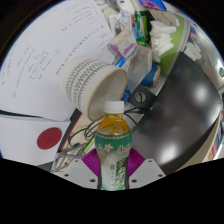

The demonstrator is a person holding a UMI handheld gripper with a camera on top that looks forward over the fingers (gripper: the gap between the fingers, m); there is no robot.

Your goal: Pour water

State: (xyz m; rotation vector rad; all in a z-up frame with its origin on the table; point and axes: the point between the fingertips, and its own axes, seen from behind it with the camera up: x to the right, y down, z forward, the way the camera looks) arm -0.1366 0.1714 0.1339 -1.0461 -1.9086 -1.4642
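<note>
My gripper [113,165] is shut on a small plastic bottle [112,140] with a white cap, amber liquid and a green label. Both purple pads [92,160] press on the label's sides, and the bottle stands upright between them, lifted off the table. A white ribbed paper cup [97,83] lies on its side just beyond the bottle's cap, its mouth turned toward the bottle.
A dark tabletop [175,110] spreads to the right. White papers with writing [50,50] cover the left. A red disc [50,139] lies near the left finger. Cluttered boxes and packets [150,30] stand at the far end.
</note>
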